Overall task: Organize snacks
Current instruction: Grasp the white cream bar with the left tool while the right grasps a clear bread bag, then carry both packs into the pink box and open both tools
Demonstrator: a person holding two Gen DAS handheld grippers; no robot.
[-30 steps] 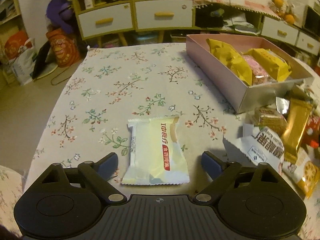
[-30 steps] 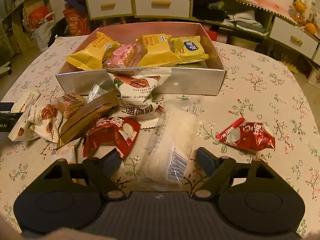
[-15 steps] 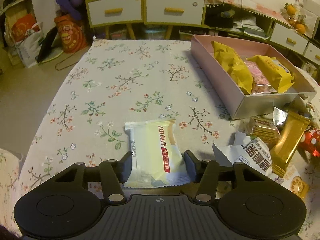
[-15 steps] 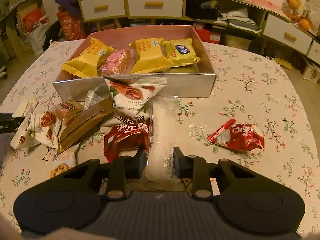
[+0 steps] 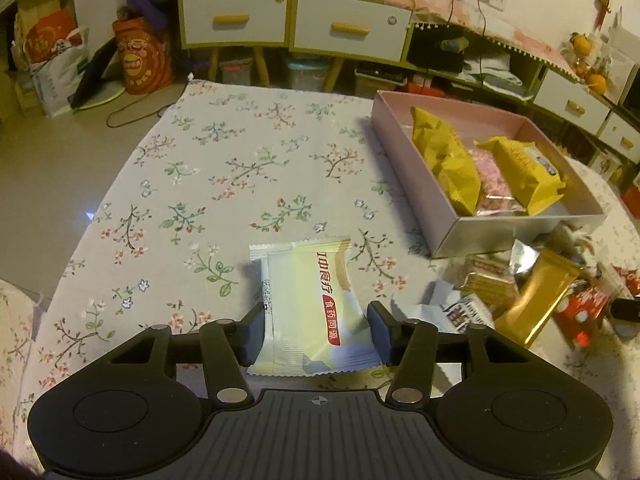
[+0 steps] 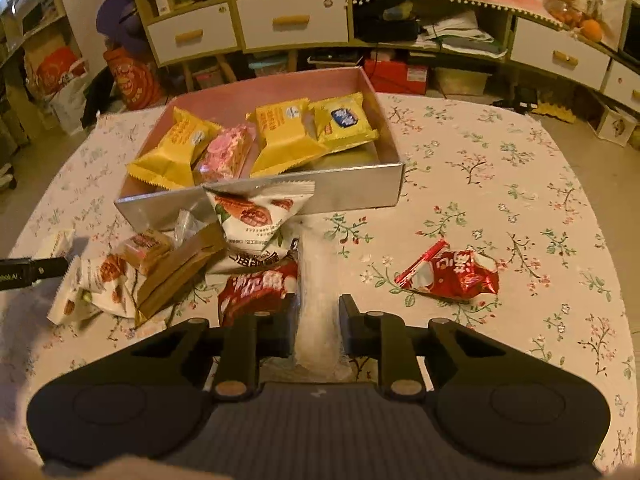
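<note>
My left gripper [image 5: 316, 332] is shut on a pale yellow-and-white snack packet [image 5: 310, 304], held just above the flowered tablecloth [image 5: 224, 184]. My right gripper [image 6: 318, 326] is shut on a long clear packet of white crackers [image 6: 318, 304], pinched at its near end and raised off the cloth. The pink open box [image 5: 404, 152], also in the right wrist view [image 6: 260, 204], holds yellow packets [image 6: 176, 152] and a pink one [image 6: 224, 154]. It stands right of the left gripper and straight ahead of the right one.
A heap of loose snacks lies in front of the box: a white walnut packet [image 6: 256, 212], a gold bar [image 5: 540, 300], a red packet [image 6: 256, 284]. Another red packet [image 6: 452, 274] lies alone to the right. Drawers and shelves [image 5: 292, 28] stand beyond the table's far edge.
Both grippers went from wide open to shut on their packets, then rose a little. The clear cracker packet got squeezed narrow and both packets left the cloth.
</note>
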